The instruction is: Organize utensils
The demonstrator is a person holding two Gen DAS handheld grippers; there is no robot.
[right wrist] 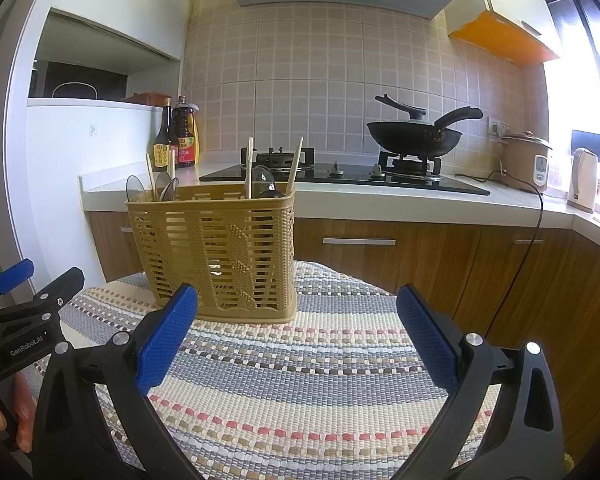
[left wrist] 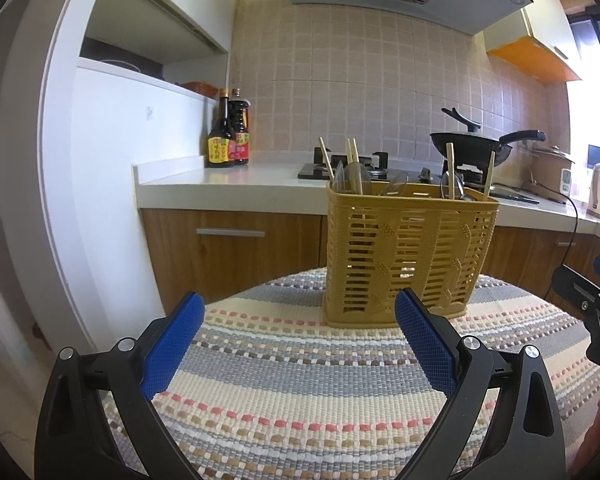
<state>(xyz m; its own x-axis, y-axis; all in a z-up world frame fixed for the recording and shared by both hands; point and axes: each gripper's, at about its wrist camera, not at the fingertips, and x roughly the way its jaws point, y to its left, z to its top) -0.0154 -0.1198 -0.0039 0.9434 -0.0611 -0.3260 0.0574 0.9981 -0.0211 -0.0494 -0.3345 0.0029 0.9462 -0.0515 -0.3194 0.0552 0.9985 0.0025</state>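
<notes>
A tan plastic utensil basket (left wrist: 410, 256) (right wrist: 216, 248) stands upright on a striped woven mat (left wrist: 300, 392) (right wrist: 300, 380). Wooden chopsticks (left wrist: 326, 159) (right wrist: 294, 166) and clear spoons (left wrist: 354, 178) (right wrist: 134, 188) stick up out of it, grouped at its two ends. My left gripper (left wrist: 299, 316) is open just in front of the basket, with nothing between its blue pads. My right gripper (right wrist: 298, 312) is open too, low over the mat, the basket ahead and to its left. Each gripper shows at the edge of the other's view.
Behind the mat runs a white kitchen counter (left wrist: 220, 184) with sauce bottles (left wrist: 228, 136), a gas hob (right wrist: 340, 174) with a black wok (right wrist: 414, 132), a rice cooker (right wrist: 526, 160) and a kettle (right wrist: 584, 180). A hand (right wrist: 16, 412) holds the left gripper.
</notes>
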